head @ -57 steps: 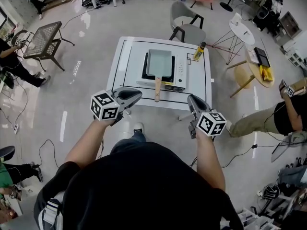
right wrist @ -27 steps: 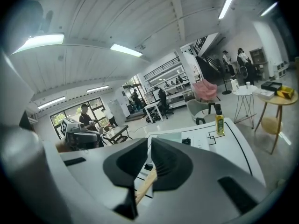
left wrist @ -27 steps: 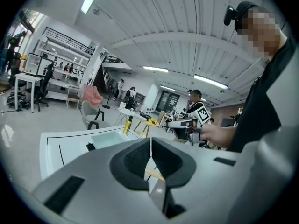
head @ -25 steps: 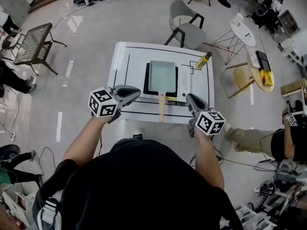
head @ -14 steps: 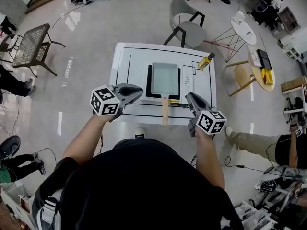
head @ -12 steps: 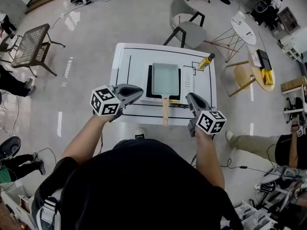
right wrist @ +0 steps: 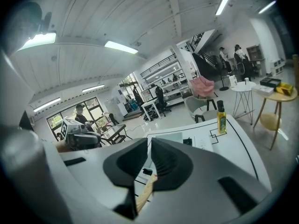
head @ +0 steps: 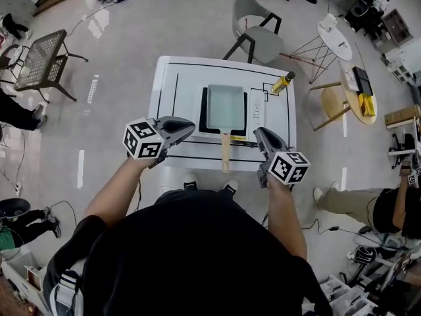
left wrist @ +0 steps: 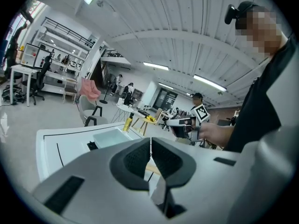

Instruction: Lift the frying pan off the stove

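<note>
The frying pan (head: 227,105), a pale rectangular one, sits flat on the stove (head: 253,109) in the middle of the white table (head: 172,104), centre of the head view. Its wooden handle (head: 225,151) points straight down the frame toward the person and reaches out over the table's near edge. Nothing touches it yet.

Compared with a couple of seconds ago, the table and pan lie lower and squarer in the frame. The handle, which then ran a little aslant, now lines up with the gap between the two grippers. The person seems to have stepped up to the table, and over the last half second the scene has barely shifted. I judge the approach finished and the reach for the handle still to come.

The left gripper (head: 189,127) hangs at centre left, the right gripper (head: 258,133) at centre right, on either side of the handle and apart from it. Both have their jaws pressed together on nothing, so one must open before any grip. An oil bottle (head: 283,82) stands at the table's upper right corner, well clear of the pan.
</note>
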`<state>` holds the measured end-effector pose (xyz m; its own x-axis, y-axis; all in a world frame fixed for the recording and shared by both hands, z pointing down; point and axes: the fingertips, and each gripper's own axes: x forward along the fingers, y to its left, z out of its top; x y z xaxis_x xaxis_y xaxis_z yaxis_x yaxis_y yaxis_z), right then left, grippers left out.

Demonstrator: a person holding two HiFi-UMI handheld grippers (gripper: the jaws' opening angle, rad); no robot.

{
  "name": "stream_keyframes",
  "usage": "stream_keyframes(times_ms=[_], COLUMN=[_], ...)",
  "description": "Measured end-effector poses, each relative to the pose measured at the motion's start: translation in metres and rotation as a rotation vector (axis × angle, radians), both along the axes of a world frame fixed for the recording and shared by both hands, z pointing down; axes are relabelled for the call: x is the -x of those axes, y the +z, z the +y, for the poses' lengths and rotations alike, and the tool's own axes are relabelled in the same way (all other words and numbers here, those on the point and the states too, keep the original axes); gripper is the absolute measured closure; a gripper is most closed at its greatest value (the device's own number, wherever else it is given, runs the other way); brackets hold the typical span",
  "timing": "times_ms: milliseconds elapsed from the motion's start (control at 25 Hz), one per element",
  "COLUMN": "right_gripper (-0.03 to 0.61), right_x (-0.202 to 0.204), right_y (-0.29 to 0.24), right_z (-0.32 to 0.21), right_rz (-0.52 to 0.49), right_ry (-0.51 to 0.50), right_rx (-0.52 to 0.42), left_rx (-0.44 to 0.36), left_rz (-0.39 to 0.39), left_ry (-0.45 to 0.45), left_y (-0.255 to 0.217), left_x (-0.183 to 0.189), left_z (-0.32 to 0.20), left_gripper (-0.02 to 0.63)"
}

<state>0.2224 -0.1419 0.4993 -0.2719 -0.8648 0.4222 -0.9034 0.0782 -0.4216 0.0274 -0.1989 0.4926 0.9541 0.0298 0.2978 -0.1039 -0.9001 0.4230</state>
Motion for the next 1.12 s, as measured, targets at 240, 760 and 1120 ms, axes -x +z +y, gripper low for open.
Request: stream_keyframes(times_ms=[240, 760, 1120], right_gripper=[0.552, 0.552, 0.551], right_x=[-0.011, -0.019, -0.016], right_y=[0.003, 0.008, 0.02], right_z=[-0.008, -0.03, -0.035], right_rz=[-0.01, -0.022, -0.041], right_ry=[-0.04, -0.142, -0.202], right_rx=[-0.001, 0.002, 0.029], left_rx=[-0.006, 0.012, 0.045], left_rz=[-0.002, -0.008, -0.011], left_ry=[-0.036, -0.124, -0.143], left_y=[-0.003, -0.002, 0.007], left_x=[-0.011, -0.021, -0.029], left_z=[-0.001, 0.0, 0.009], left_gripper=[0.597, 0.597, 0.597])
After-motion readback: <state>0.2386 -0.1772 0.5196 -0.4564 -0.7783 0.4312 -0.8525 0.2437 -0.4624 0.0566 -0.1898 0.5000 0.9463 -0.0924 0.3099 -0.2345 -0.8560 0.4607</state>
